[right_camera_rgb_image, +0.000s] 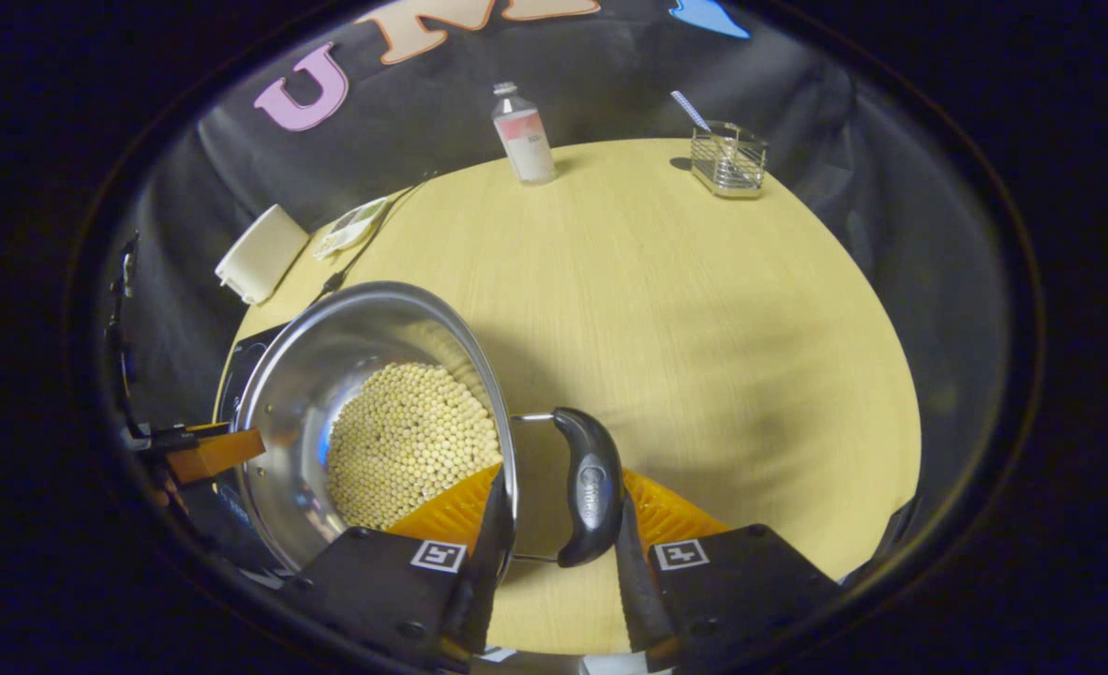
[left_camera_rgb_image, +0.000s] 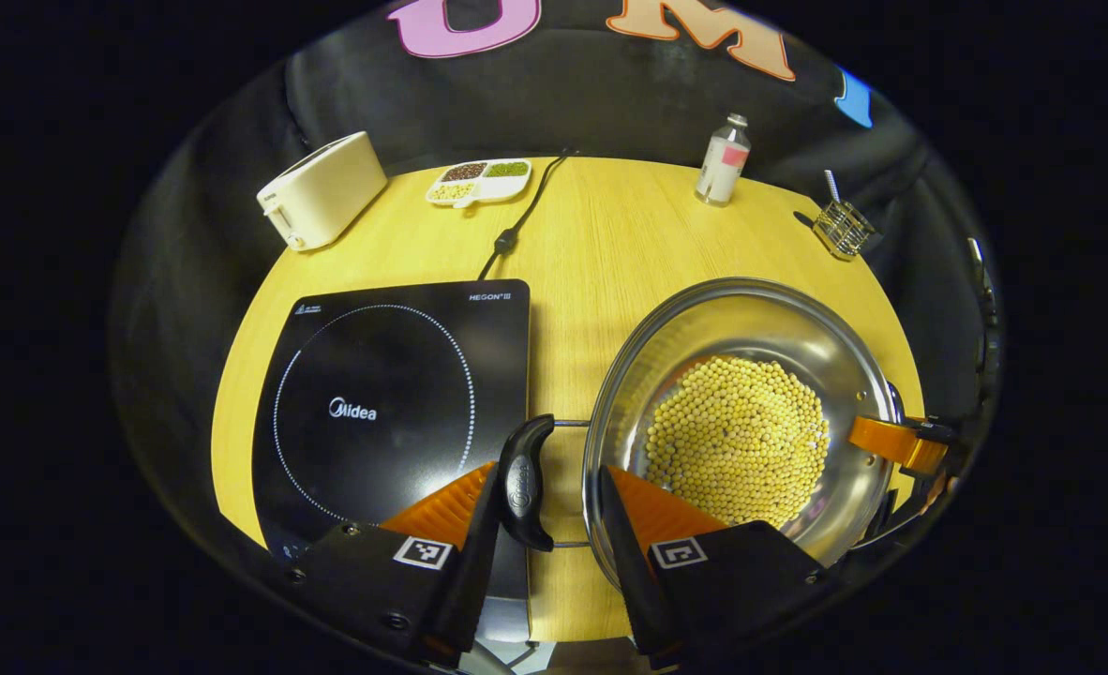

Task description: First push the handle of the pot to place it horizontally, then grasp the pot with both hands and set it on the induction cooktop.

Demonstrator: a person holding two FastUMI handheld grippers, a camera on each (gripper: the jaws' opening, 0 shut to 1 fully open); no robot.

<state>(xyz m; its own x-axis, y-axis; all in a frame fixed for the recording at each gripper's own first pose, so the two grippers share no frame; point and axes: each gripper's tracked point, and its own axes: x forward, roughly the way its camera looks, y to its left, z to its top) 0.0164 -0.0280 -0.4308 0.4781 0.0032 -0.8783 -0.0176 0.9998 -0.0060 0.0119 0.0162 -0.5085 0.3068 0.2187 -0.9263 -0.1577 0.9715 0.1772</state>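
A steel pot holding yellow beans stands to the right of the black induction cooktop on the wooden table. My left gripper is shut on the pot's near side, one finger against the black handle and the other inside the rim. In the right gripper view the pot lies to the left, and my right gripper is shut the same way around the other black handle and the pot wall. The right gripper also shows at the pot's far rim.
At the table's back edge are a cream toaster, a divided dish of grains, a bottle and a wire holder. The cooktop's cable runs to the back. Bare tabletop lies right of the pot.
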